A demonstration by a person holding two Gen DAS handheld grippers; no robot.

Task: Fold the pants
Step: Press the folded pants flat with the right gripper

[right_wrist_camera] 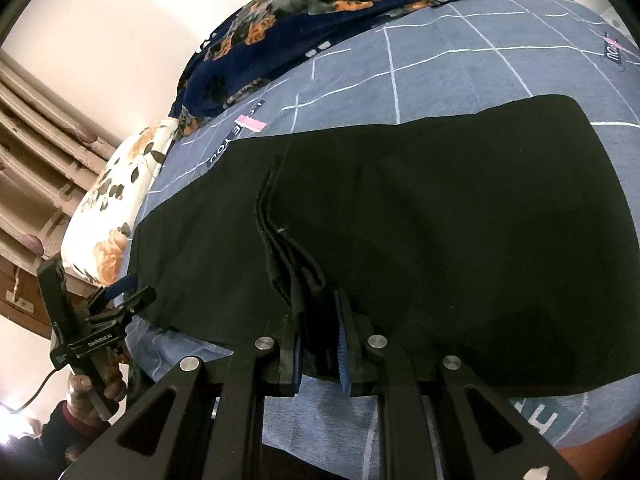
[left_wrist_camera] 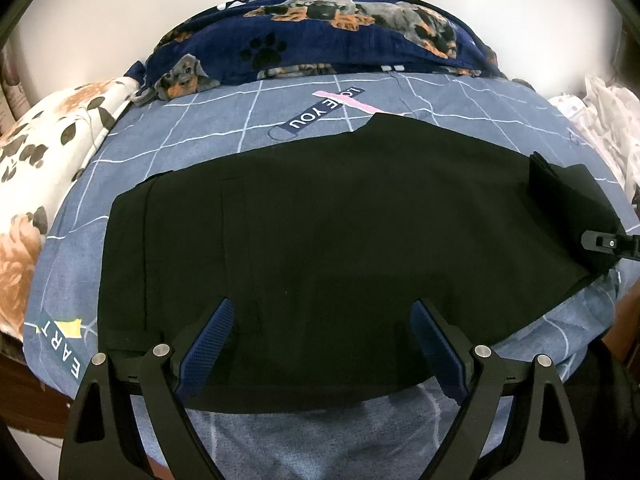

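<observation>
From my left wrist view I see the pants spread flat and black across the sheet, running the width of the bed. Their far right end is doubled back into a raised flap, and the right gripper shows only as a dark tip at that flap. My right wrist view gives what the left cannot: the stacked cloth edges of that folded end, bunched and running straight down into the right gripper. It also shows the left gripper at the pants' far left corner, with the holding hand below it.

Beyond the pants' far edge there is a band of bare sheet, then the dog blanket. The pillow lies off their left end. The near edge of the pants sits close to the bed's near edge.

The left gripper has its jaws spread wide, poised over the near hem with nothing between the pads. The right gripper's jaws are drawn close, pinching the bunched pants layers.
</observation>
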